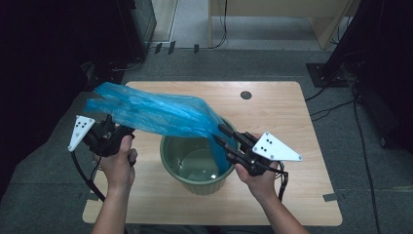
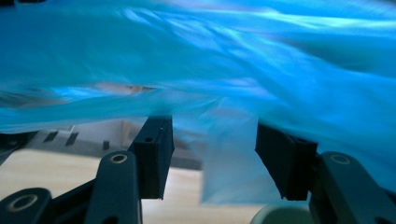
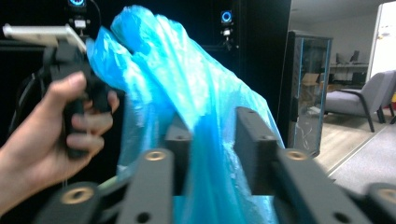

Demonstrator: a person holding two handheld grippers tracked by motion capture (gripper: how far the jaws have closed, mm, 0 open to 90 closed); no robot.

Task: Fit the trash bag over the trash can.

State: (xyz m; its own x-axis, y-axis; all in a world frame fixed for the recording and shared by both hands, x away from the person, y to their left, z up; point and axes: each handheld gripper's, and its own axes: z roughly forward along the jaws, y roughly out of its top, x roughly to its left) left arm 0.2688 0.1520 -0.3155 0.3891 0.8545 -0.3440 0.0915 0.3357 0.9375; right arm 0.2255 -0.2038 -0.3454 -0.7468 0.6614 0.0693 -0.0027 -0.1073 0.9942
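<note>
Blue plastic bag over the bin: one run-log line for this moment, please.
blue plastic bag: stretched above green bin | left hand-held gripper: open around film | right hand-held gripper: open, bag between jaws

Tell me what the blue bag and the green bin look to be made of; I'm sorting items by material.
Blue bag: likely thin plastic film, glossy and see-through; it crinkles, drapes and lets light through.
Green bin: probably moulded plastic, smooth and slightly shiny inside, with a ribbed outer wall and a rolled rim.
</note>
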